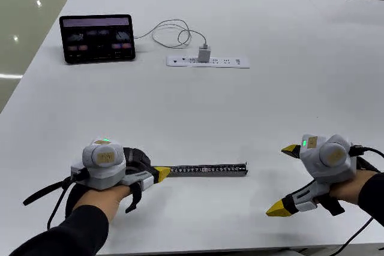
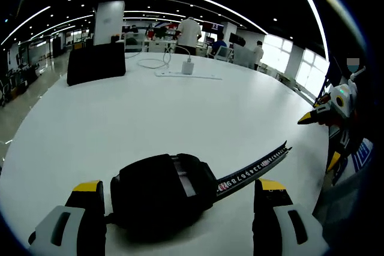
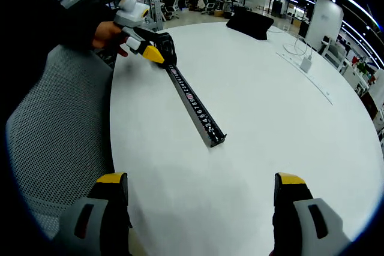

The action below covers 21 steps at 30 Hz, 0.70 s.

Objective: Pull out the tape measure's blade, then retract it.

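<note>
Well back on the table [image 1: 240,106]: tablet [image 1: 97,38], power strip [image 1: 225,62] with charger [image 1: 204,54] plugged in, looped cable [image 1: 171,31]. All well apart from the work. At the near edge, tape measure [image 2: 159,193] lying between the spread jaws of the left gripper [image 2: 180,184], straddled rather than clamped. Blade [image 1: 207,169] drawn out flat toward the right. Right gripper [image 3: 201,178] wide open, holding nothing, hovering well apart from the blade's tip.
</note>
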{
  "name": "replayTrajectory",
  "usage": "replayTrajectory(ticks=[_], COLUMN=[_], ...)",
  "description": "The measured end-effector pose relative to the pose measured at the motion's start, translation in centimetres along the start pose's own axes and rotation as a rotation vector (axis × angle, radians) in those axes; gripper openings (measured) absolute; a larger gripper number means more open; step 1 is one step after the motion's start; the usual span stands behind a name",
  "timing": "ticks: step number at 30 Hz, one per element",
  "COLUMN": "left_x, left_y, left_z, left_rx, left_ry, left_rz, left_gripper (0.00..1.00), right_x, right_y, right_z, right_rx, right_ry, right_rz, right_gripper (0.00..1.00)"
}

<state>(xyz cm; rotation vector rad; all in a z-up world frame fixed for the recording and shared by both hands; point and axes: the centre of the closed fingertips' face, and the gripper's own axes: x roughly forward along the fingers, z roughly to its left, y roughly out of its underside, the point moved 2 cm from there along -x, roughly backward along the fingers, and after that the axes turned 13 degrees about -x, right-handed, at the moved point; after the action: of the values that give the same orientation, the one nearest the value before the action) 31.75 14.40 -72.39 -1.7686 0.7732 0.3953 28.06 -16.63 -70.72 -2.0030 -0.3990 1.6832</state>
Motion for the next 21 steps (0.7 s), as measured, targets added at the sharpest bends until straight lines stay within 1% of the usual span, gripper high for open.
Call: replayTrajectory(ticks=[4,7,9,10,11,12,14,15,16,21], left_x=[0.0,0.0,0.0,0.0,0.0,0.0,0.0,-0.1,-0.1,0.0], left_y=[0.0,0.5,0.7,0.6,0.5,0.2,0.2,0.1,0.0,0.1], left_z=[-0.3,-0.2,-0.1,0.1,0.1,-0.2,-0.1,-0.1,-0.1,0.0], left_rx=[0.026,0.015,0.015,0.005,-0.021,-0.046,-0.034,-0.017,-0.014,-0.023], left_ry=[0.007,0.004,-0.003,-0.008,-0.007,0.009,0.005,-0.002,-0.001,-0.004], left_rz=[-0.004,0.016,0.024,0.022,0.017,0.004,0.001,-0.004,-0.007,-0.005], left_gripper=[1.00,1.00,1.00,1.00,1.00,1.00,1.00,1.00,1.00,1.00], right_x=[1.0,1.5,1.8,2.1,2.2,2.4,2.7,2.9,3.0,4.1], right_y=[-0.7,-1.7,-1.7,-1.7,-1.7,-1.9,-2.2,-2.2,-2.3,-2.6], right_z=[-0.5,-0.8,-0.6,-0.7,-0.7,-0.8,-1.0,-1.1,-1.1,-1.7], right_rx=[-0.033,-0.099,-0.126,-0.143,-0.153,-0.162,-0.167,-0.173,-0.178,-0.230], right_ry=[-0.025,-0.031,-0.060,-0.067,-0.078,-0.089,-0.103,-0.121,-0.132,-0.173], right_rz=[0.010,-0.002,0.023,0.031,0.038,0.041,0.044,0.053,0.057,0.082], right_gripper=[0.93,0.90,0.88,0.88,0.87,0.86,0.84,0.82,0.81,0.75])
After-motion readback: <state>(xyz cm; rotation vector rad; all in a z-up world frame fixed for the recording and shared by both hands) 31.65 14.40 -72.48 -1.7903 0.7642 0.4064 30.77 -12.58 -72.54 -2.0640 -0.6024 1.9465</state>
